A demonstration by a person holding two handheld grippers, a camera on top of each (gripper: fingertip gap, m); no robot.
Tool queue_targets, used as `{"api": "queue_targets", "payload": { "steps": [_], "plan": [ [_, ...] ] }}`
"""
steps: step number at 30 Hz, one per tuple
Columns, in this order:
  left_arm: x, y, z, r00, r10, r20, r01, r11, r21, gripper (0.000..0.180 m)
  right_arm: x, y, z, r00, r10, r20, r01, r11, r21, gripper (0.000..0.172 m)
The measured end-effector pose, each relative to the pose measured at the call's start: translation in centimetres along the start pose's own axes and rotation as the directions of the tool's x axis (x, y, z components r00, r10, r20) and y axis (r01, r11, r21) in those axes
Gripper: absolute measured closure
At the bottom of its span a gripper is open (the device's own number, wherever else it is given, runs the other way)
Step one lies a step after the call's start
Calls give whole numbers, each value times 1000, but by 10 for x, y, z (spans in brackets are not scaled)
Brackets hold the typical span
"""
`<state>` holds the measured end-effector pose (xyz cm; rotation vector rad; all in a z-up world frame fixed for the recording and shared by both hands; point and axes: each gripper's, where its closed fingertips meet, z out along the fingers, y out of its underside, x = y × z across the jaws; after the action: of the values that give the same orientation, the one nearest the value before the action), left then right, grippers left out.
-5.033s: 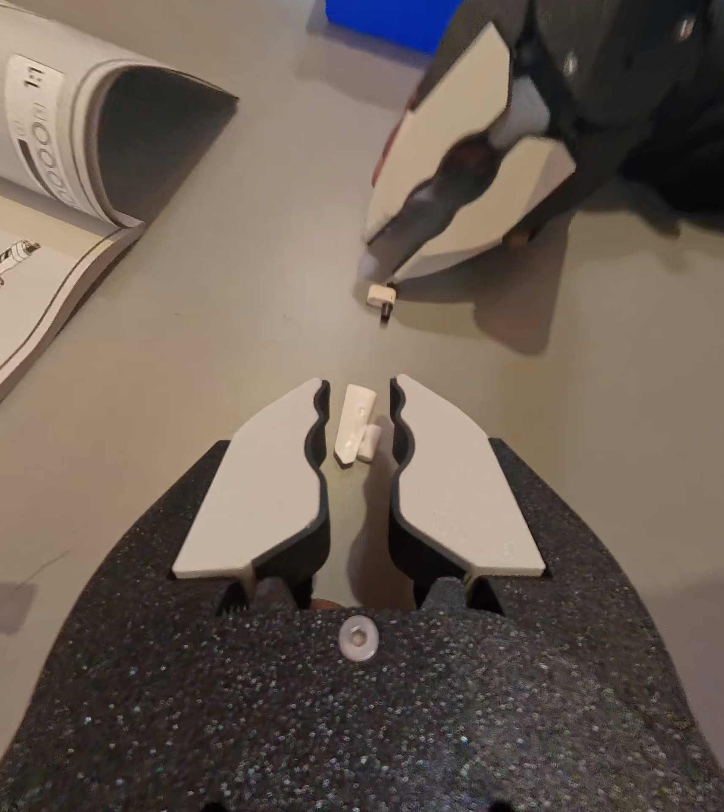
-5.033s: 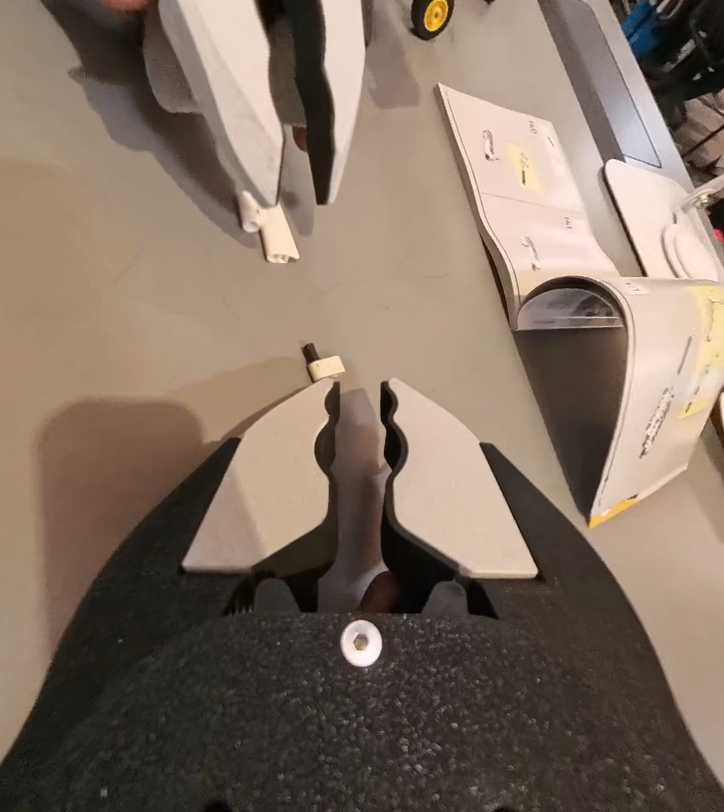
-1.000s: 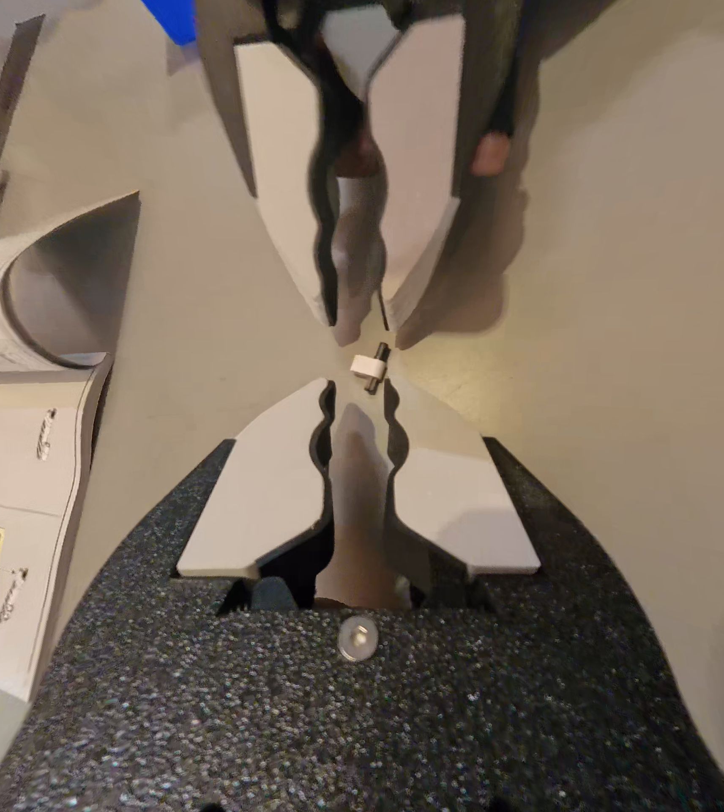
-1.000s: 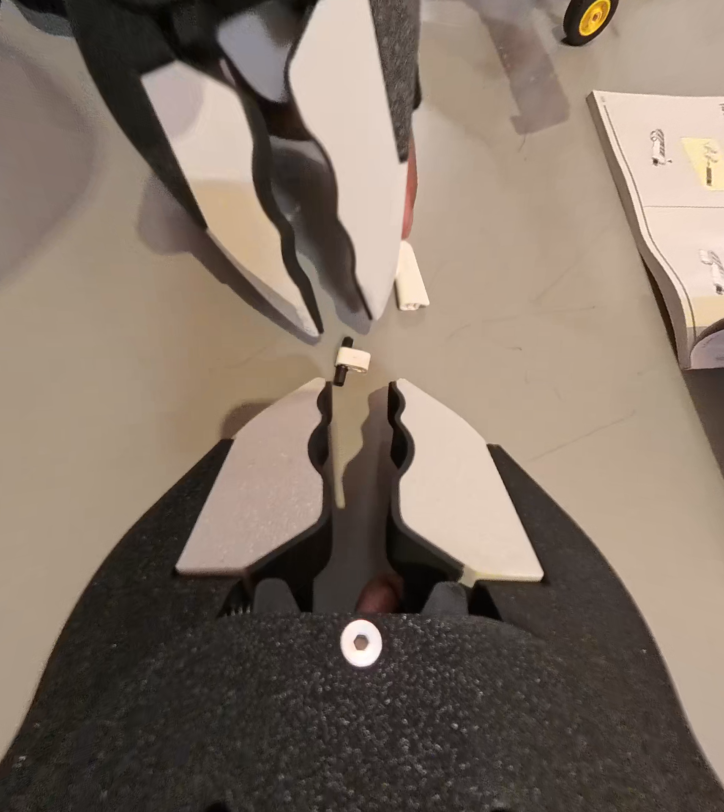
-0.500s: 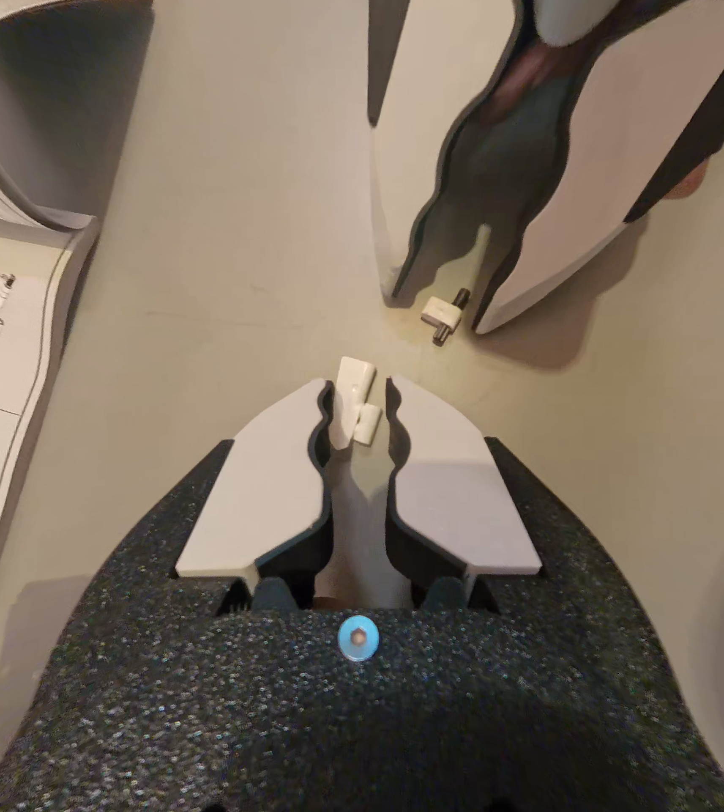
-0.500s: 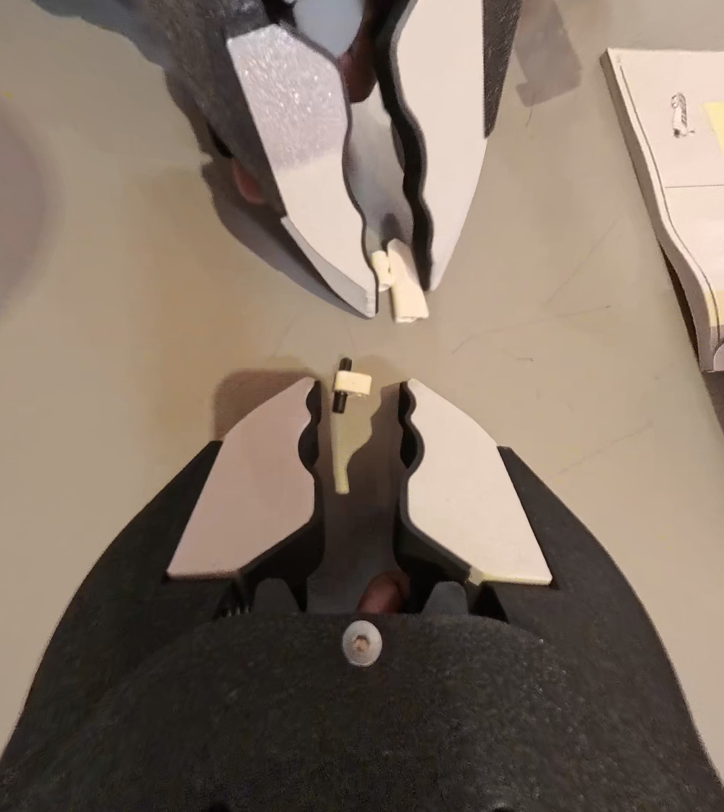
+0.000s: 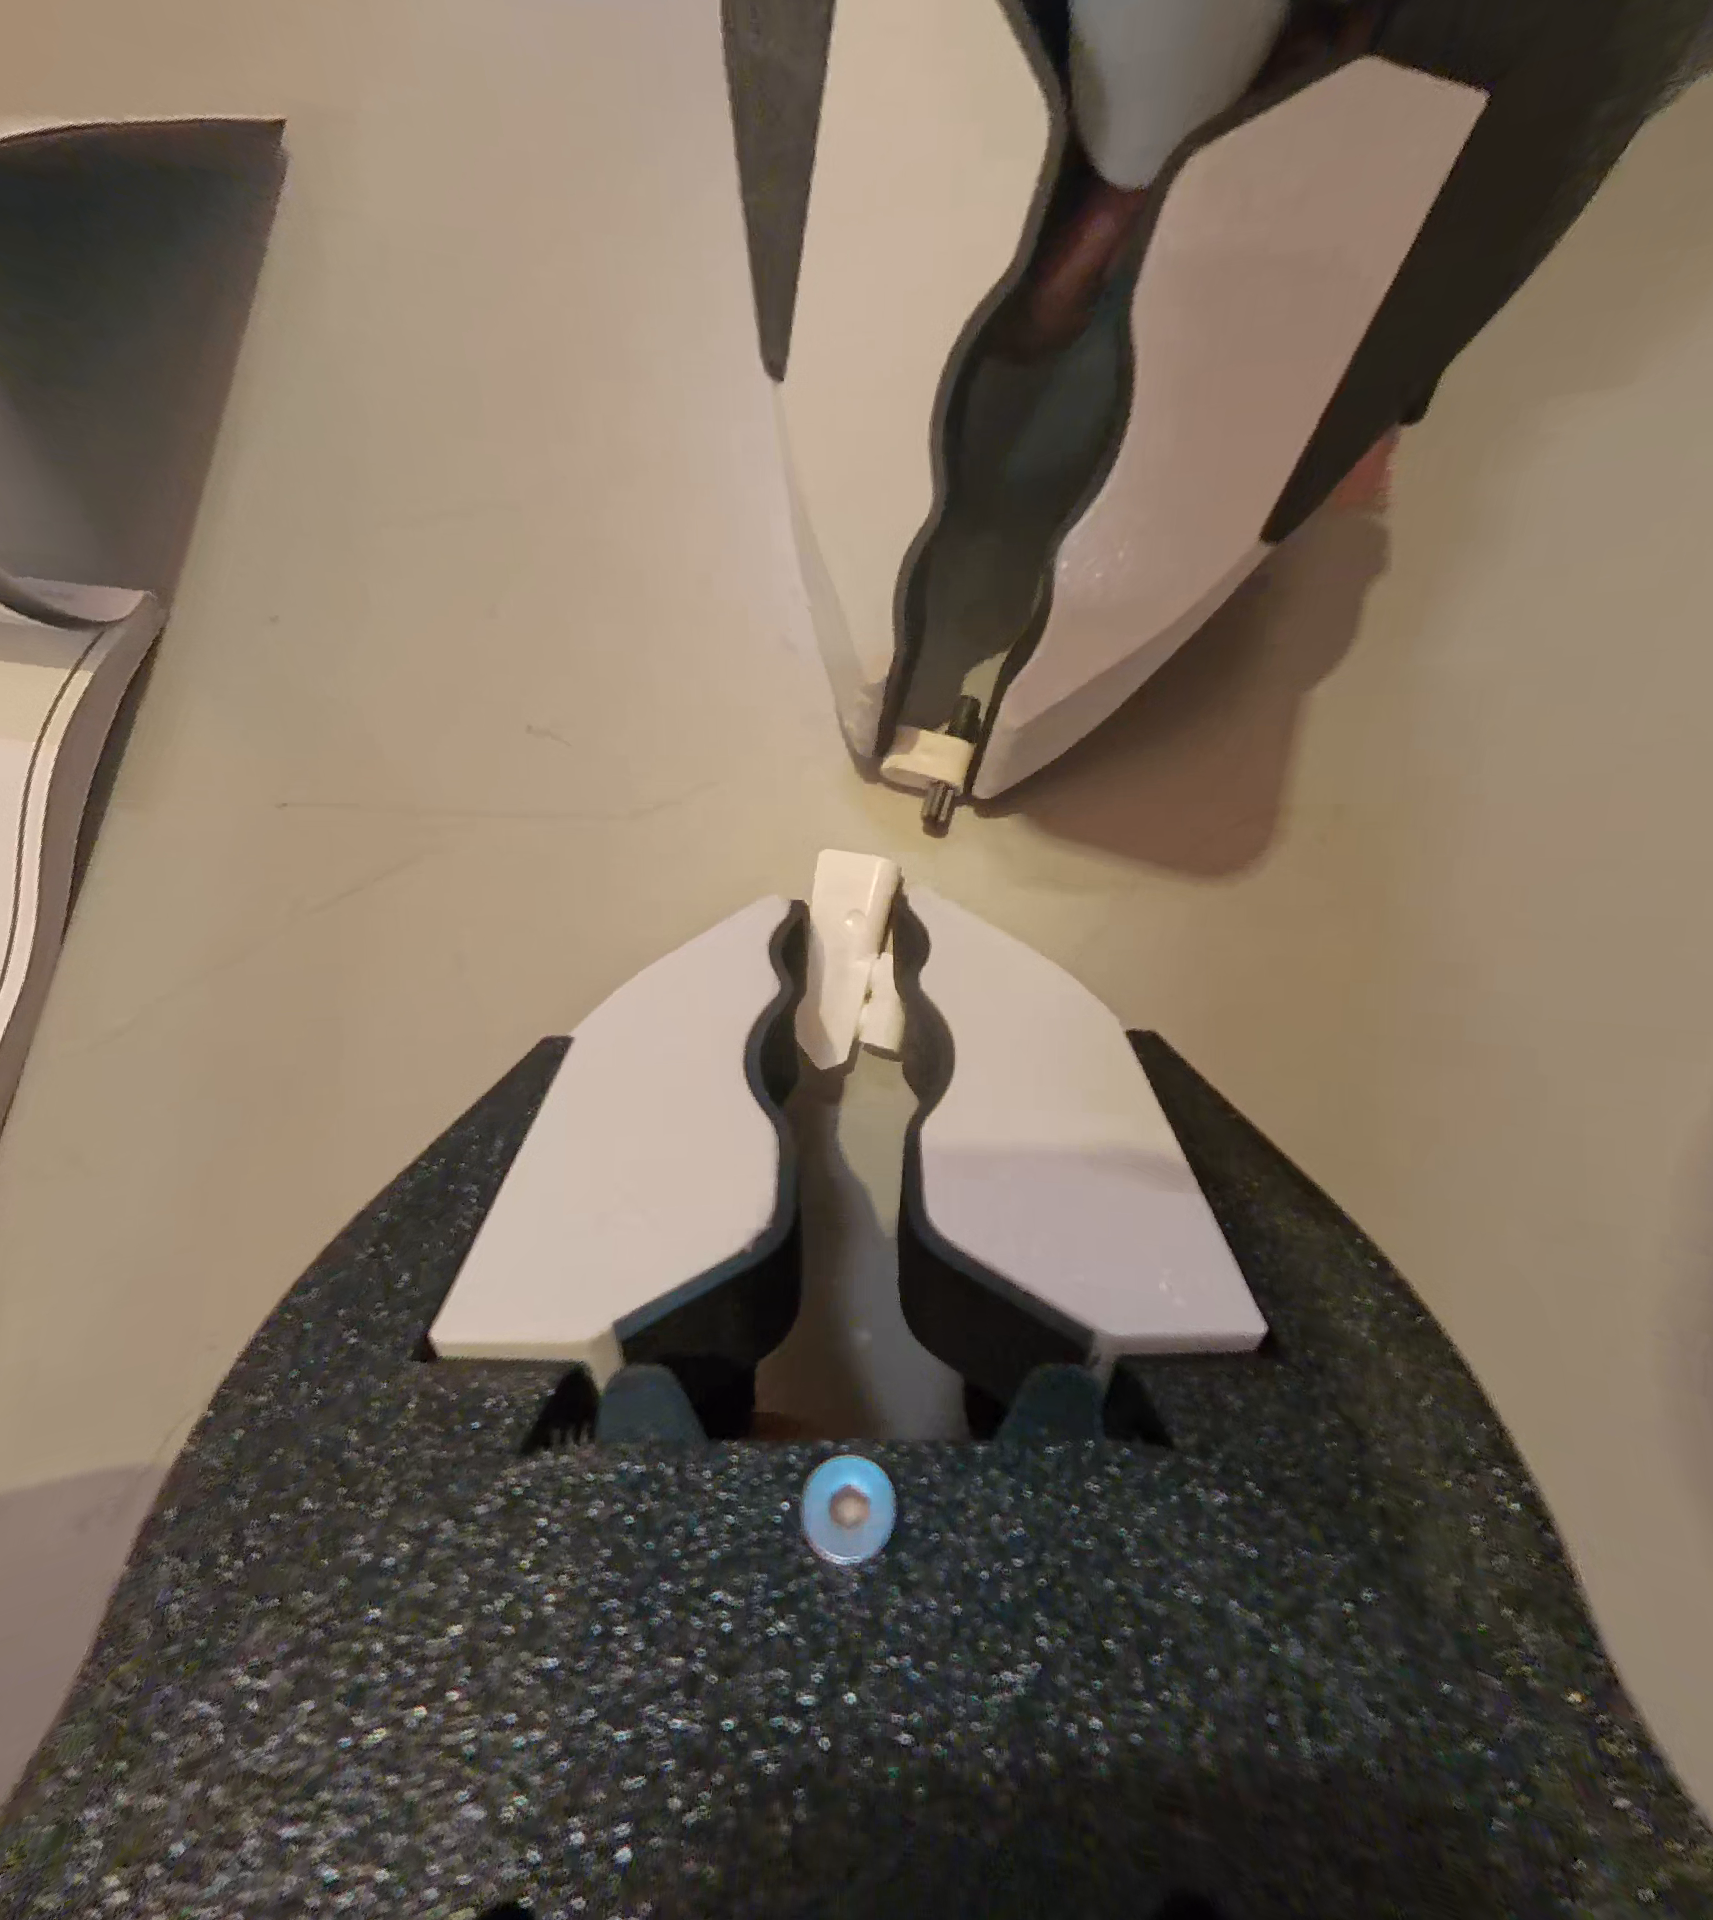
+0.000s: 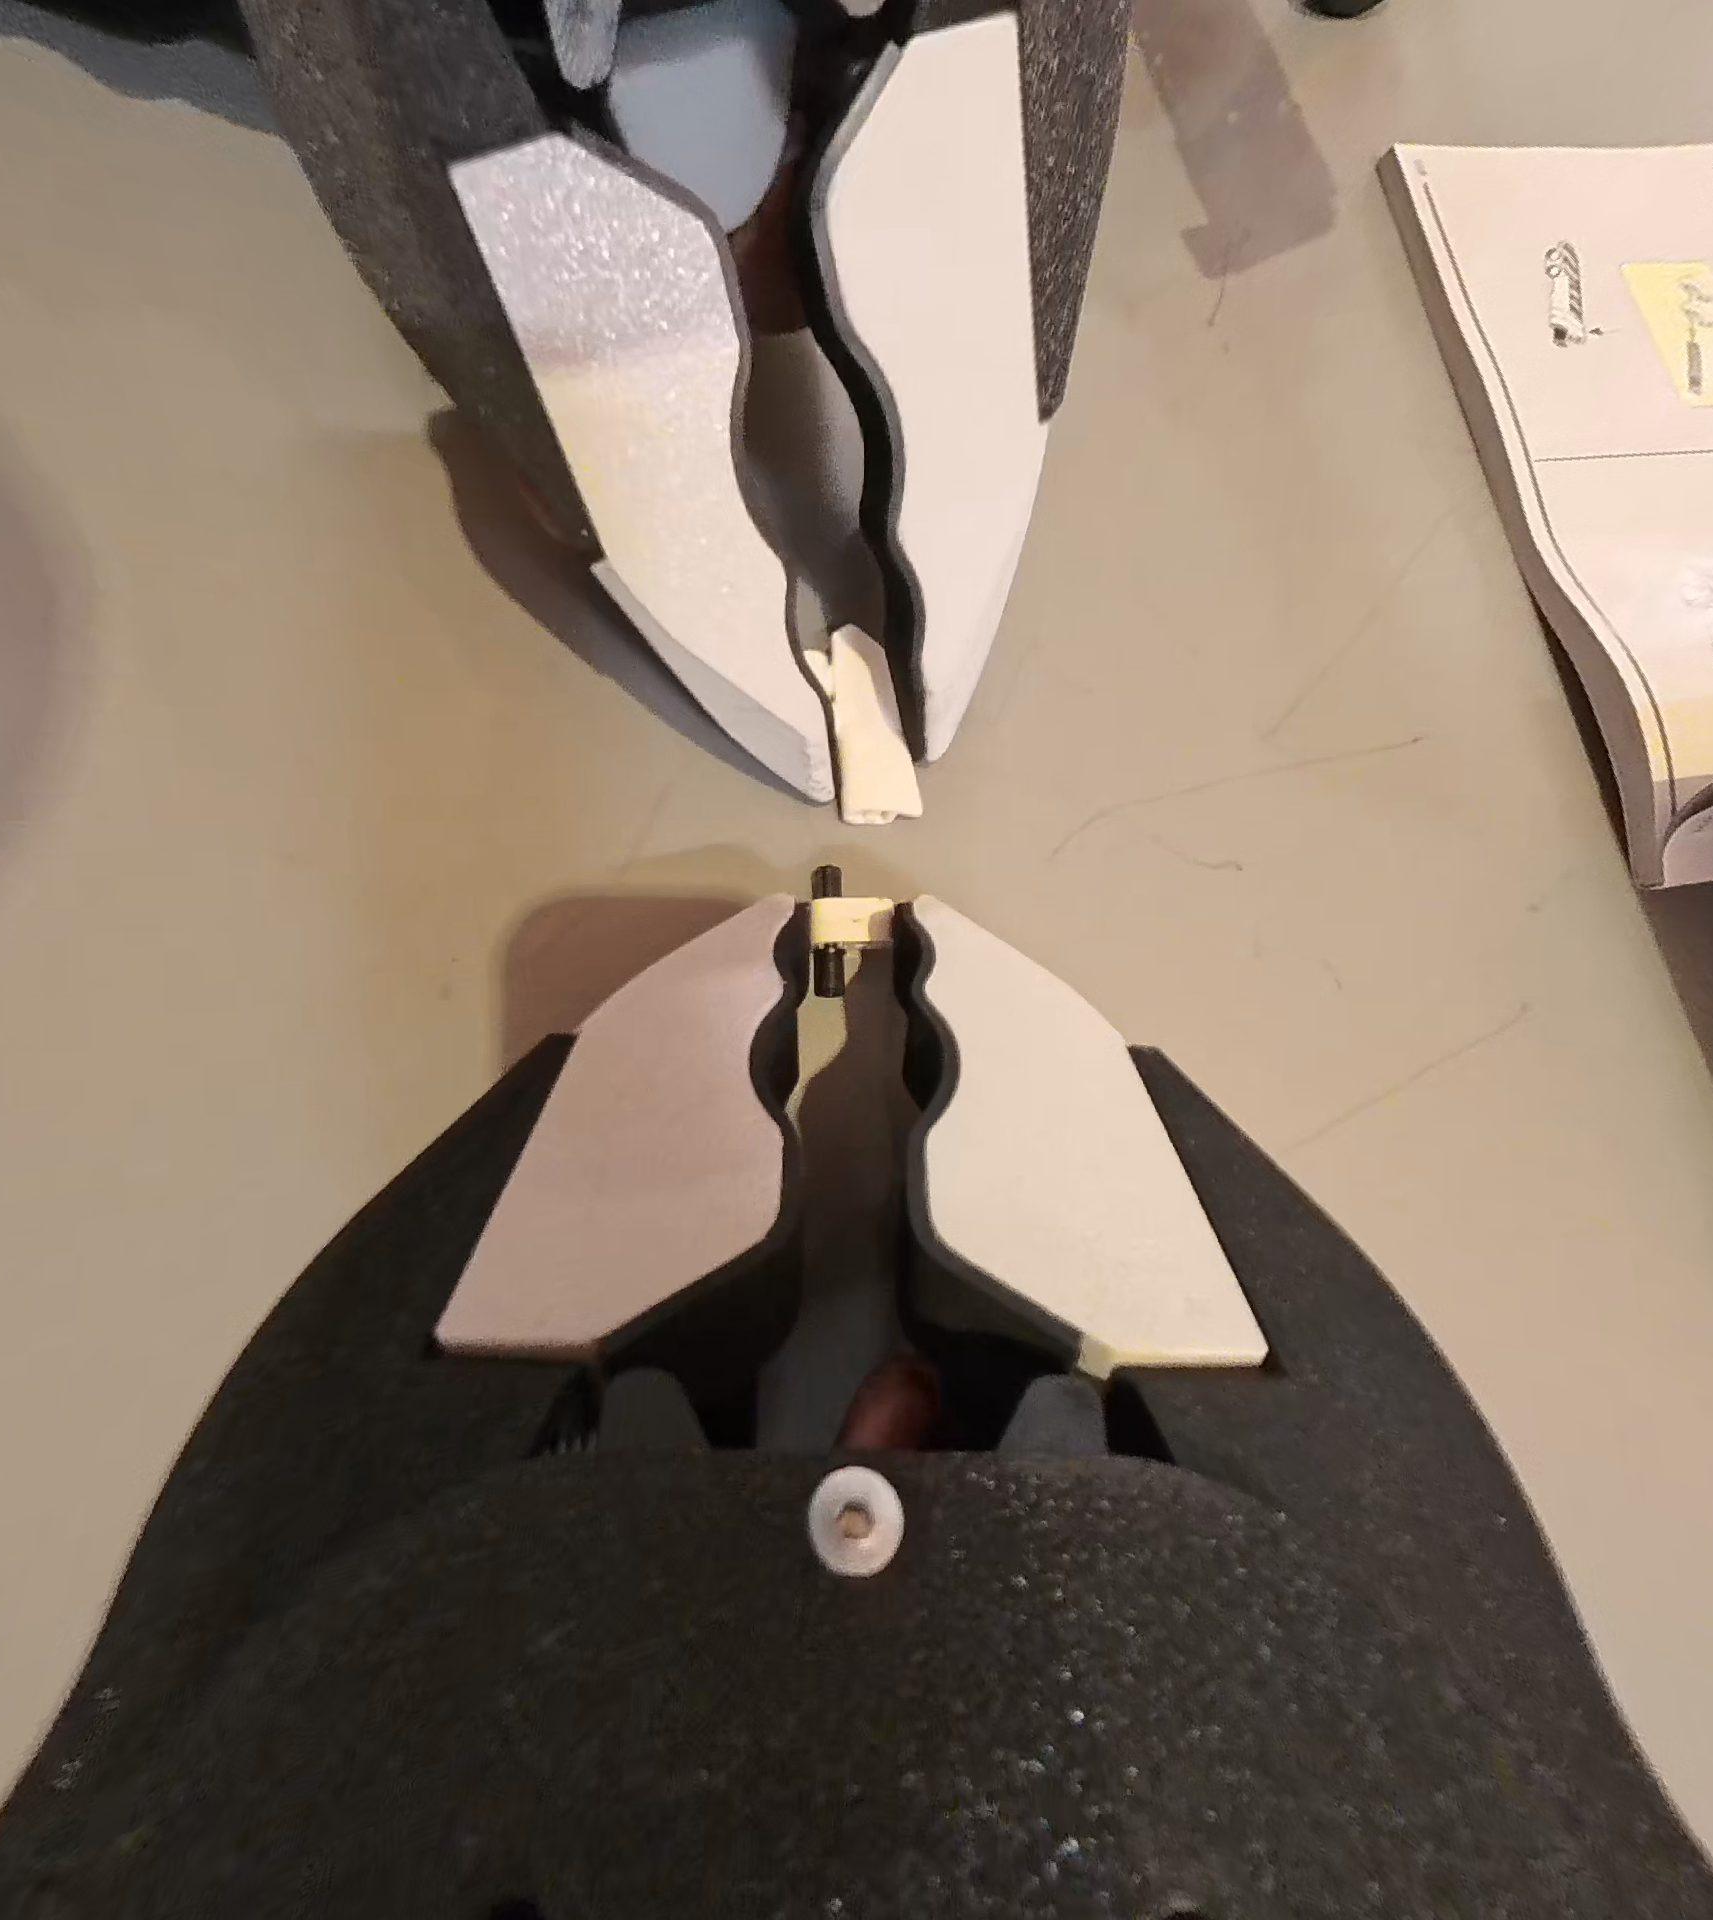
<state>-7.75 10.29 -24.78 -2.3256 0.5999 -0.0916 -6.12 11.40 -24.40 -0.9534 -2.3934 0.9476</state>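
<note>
Beige scuffed tabletop (image 8: 1351, 831); open booklet (image 8: 1610, 416) at edge.

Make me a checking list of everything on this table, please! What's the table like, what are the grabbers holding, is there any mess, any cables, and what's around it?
Surface: plain beige table, faint scratches.
Job's things: white angled piece in the left gripper, its tip sticking out; small white block with a black pin in the right gripper. The two parts face each other, apart.
Clutter: open booklet, pages curled over.
Grippers: both closed on their parts, tips low over the table.
Cables: nothing seen.
Surroundings: nothing seen beyond the table.
</note>
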Motion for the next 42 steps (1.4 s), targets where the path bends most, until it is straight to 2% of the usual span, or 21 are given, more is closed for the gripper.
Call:
{"api": "queue_targets", "payload": {
  "steps": [8,26,35,42],
  "plan": [
    [7,-6,1,998,56,-10,-56,997,46,166,0,-1,0,1000,-11,-8,11,1000,11,157],
    [10,-6,2,999,36,-29,-34,998,52,166,-3,-3,3,1000,-3,1,3,1000,5,157],
    [17,-6,2,994,48,-102,-42,997,61,167,-9,-6,4,996,-21,87,20,1000,20,158],
    [19,-6,2,993,62,-105,-55,996,65,167,-11,-7,4,993,-29,110,26,999,27,158]
  ]
}}
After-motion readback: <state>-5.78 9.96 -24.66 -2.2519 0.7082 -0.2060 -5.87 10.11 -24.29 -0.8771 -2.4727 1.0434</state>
